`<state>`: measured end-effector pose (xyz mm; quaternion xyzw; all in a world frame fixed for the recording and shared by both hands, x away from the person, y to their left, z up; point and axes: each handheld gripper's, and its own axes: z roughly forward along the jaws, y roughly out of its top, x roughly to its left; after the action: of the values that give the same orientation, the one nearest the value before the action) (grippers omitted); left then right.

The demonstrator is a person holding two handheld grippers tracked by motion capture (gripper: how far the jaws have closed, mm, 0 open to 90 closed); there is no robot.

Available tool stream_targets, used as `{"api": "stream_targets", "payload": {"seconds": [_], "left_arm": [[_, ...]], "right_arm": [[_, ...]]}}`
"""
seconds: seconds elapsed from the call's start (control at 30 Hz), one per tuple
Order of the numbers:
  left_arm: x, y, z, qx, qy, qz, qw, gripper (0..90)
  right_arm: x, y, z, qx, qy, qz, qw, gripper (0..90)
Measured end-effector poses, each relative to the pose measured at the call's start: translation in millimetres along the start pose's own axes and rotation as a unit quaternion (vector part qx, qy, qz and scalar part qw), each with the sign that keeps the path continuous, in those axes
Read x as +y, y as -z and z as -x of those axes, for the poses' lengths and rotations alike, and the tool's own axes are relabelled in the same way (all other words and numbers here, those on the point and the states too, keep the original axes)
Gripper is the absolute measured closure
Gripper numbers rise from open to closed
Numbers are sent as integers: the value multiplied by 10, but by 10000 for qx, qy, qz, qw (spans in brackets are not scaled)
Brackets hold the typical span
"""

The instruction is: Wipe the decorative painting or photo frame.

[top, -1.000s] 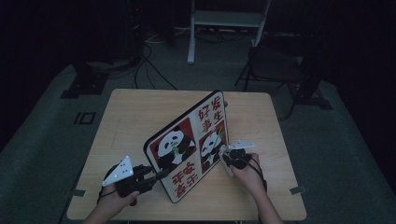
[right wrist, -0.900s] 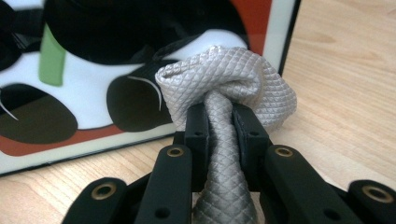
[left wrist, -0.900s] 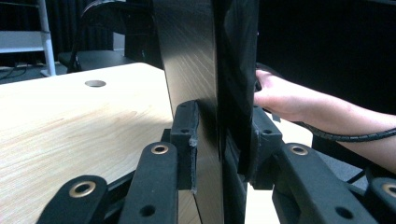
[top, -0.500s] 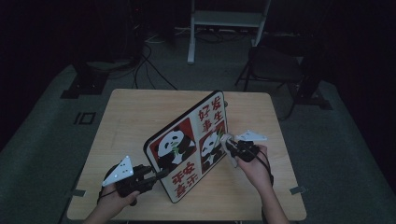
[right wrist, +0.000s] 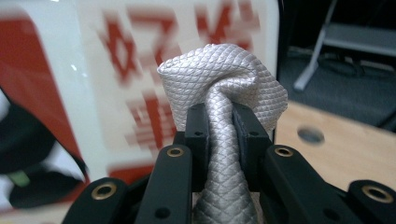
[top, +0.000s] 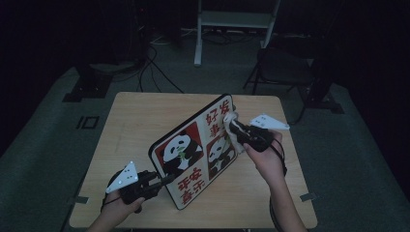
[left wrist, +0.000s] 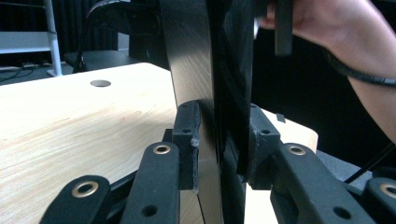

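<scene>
Holding the board point(top: 193, 157) upright near the tabletop point(top: 135, 125) middle: left tool point(top: 162, 181) clamped on its near-left lower edge, edge-on between the pads in the left gripper view point(left wrist: 215, 140). Board's back face hidden, bottom edge hard to see in the dim light. Front shows two pandas and red Chinese characters, blurred in the right gripper view point(right wrist: 140, 70), not readable. Right tool point(top: 235, 129) shut tight on a bunched white cloth point(right wrist: 224, 93), pressed against the board's upper right panel. Open tabletop left and far; right edge close behind the right hand point(top: 266, 154).
</scene>
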<state>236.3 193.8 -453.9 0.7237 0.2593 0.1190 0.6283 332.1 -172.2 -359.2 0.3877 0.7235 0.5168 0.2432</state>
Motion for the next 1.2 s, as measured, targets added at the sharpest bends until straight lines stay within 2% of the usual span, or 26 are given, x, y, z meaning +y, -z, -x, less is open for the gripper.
{"api": "stream_targets", "payload": {"seconds": [0.2,0.37,0.5,0.63,0.77,0.9,1.07,1.2], "left_arm": [[13,-5,-14,116,46,5,9999,742],[24,-6,-18,128,24,-31,9999,749],[26,-8,-19,86,-3,-33,10000,747],[25,-8,-32,80,-5,-32,10000,746],[19,-7,-48,71,1,-18,10000,744],[25,-8,-41,77,-19,-43,10000,741],[23,-17,-38,29,-18,-23,10000,737],[27,-19,-28,32,-30,-54,10000,732]], "right_arm": [[287,-20,-135,83,146,226,9996,781],[369,-77,-207,143,189,283,9993,780],[385,-107,-239,68,225,296,9993,780],[344,-189,-248,-25,324,134,9994,780],[253,-250,-228,-75,320,43,9995,780],[163,-265,-204,-121,284,5,9995,781],[24,-287,-175,-189,330,-198,9991,781],[-86,-309,-155,-195,280,-305,9990,781]]}}
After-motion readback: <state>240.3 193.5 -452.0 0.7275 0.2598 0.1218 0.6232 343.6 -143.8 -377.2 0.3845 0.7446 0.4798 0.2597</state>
